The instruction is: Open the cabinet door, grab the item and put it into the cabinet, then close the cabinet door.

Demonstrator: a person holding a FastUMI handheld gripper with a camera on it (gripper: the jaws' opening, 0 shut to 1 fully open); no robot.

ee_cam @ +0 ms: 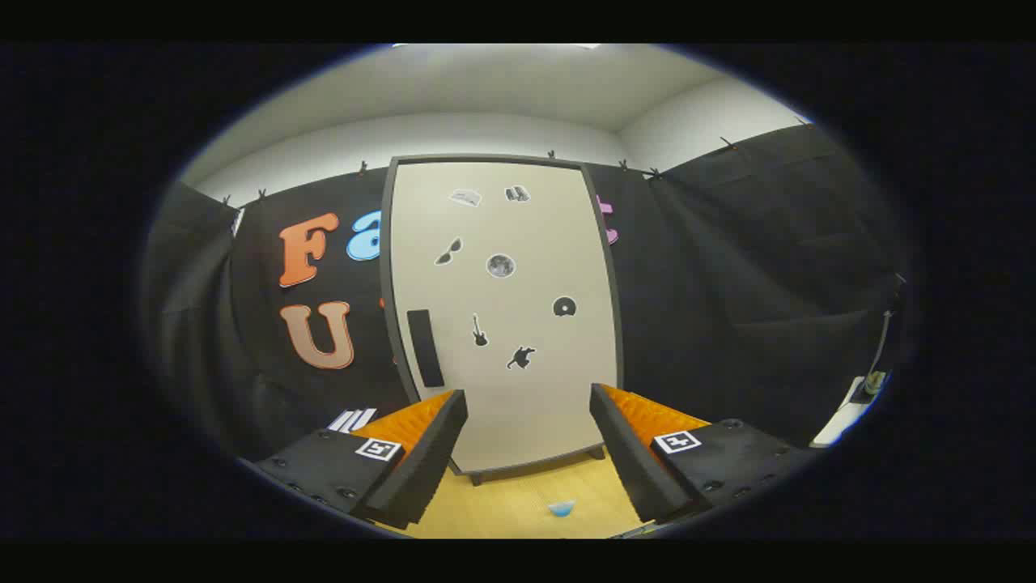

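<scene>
Gripper view: hand-held gripper (528, 453) released, fingers spread wide, nothing between them. Tall cream cabinet door with dark frame (502, 324) shut, standing on light wooden bench (518, 506) beyond fingers; black rectangular handle (425, 348) on its left side. Small pale-blue item (561, 508) lying on bench between fingertips, near cabinet's foot.

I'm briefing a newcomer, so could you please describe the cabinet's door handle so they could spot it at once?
Start at the tall pale cabinet standing on the wooden table, beyond the open gripper. Its closed door carries small dark stickers. The handle is the upright black bar near the door's left edge, plain and far longer than any sticker.
</scene>
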